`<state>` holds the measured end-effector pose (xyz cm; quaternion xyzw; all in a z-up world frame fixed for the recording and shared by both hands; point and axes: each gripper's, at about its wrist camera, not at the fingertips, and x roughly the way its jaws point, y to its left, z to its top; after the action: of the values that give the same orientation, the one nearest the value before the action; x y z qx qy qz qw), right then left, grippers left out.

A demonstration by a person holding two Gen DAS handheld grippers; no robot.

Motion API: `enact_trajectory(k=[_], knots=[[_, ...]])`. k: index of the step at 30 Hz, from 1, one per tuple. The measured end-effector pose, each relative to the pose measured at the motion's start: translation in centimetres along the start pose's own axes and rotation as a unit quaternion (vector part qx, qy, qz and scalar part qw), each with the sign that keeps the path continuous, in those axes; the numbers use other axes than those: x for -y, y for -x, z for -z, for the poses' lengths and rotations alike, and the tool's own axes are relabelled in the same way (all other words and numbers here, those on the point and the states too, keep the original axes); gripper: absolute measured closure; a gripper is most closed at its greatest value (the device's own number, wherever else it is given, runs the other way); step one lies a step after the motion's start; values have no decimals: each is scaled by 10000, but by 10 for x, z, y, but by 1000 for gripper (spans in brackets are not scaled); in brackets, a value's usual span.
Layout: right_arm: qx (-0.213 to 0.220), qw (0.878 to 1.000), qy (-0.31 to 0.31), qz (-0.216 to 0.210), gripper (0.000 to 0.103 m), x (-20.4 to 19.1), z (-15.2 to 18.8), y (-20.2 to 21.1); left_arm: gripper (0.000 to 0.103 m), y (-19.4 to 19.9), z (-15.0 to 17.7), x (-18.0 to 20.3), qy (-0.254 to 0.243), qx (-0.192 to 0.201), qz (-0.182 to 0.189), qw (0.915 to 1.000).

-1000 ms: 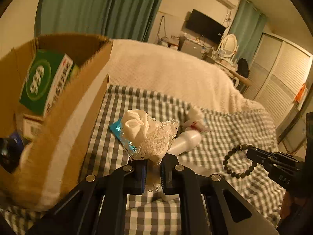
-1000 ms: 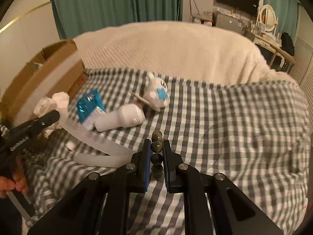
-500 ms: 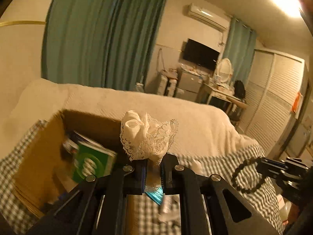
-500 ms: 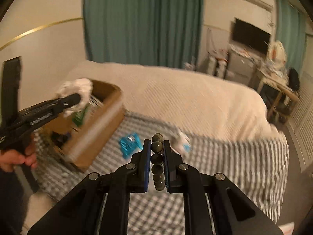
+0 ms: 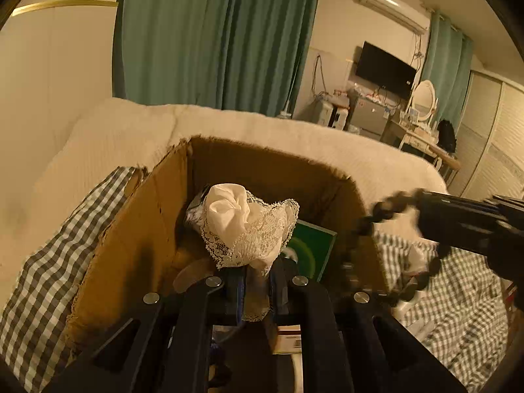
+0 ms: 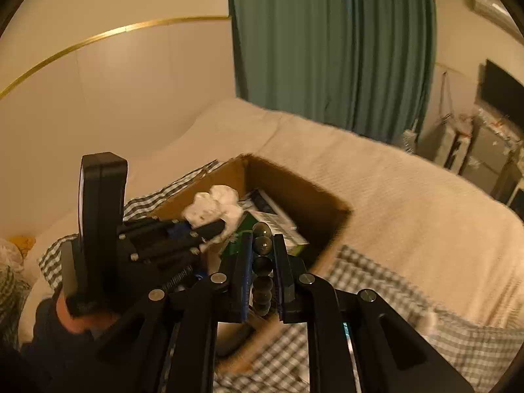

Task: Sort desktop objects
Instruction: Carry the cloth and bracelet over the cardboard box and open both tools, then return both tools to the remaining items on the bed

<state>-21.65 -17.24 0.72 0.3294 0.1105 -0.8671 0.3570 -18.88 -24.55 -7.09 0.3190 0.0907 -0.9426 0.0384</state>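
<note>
1. Fingers of your left gripper (image 5: 257, 281) are clamping the white lace cloth (image 5: 247, 224), holding it above the open cardboard box (image 5: 137, 229), probably for dropping in.
2. Your right gripper (image 6: 262, 262) is pinching the dark bead bracelet (image 6: 262, 263) at the box's near edge.
3. Both items are waiting over a green carton (image 5: 312, 250) already inside.

Black claw (image 5: 257, 283); silver screws; seemingly dark sleeve
</note>
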Motion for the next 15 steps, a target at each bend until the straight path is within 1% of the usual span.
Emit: enact_trajectory(k=[1, 2, 3, 4, 5, 6, 7, 8, 10, 12, 15], knots=[[-42, 10000, -44, -21, 92, 1, 0, -8, 92, -3, 2, 0, -54, -57, -50, 10000], [-100, 9999, -103, -61, 92, 1, -1, -17, 89, -5, 6, 0, -92, -98, -88, 9999], [-151, 9997, -177, -101, 92, 3, -1, -24, 88, -6, 9, 1, -140, -160, -128, 9997], [-154, 9995, -259, -85, 92, 5, -2, -28, 82, -8, 10, 2, -195, -210, -170, 9994], [-138, 9995, -300, -31, 89, 7, -2, -30, 69, -7, 11, 4, -228, -229, -190, 9993], [-101, 9994, -322, 39, 85, 9, -2, -30, 59, -5, 13, 5, -245, -236, -228, 9992], [-46, 9992, -378, 126, 74, 12, -3, -27, 35, -2, 14, 3, -225, -210, -273, 9992], [-15, 9989, -441, 165, 63, 13, -3, -25, 20, 3, 14, 2, -160, -152, -323, 9992], [67, 9982, -518, 299, 61, 20, -1, -12, 16, 13, 12, 1, 25, 1, -293, 9996], [103, 9977, -480, 473, 61, 32, 7, 5, 15, 22, 11, 3, 129, 24, -228, 9997], [101, 9954, -521, 791, 61, 49, 24, 38, 15, 38, 11, 18, 74, 146, -169, 9997]])
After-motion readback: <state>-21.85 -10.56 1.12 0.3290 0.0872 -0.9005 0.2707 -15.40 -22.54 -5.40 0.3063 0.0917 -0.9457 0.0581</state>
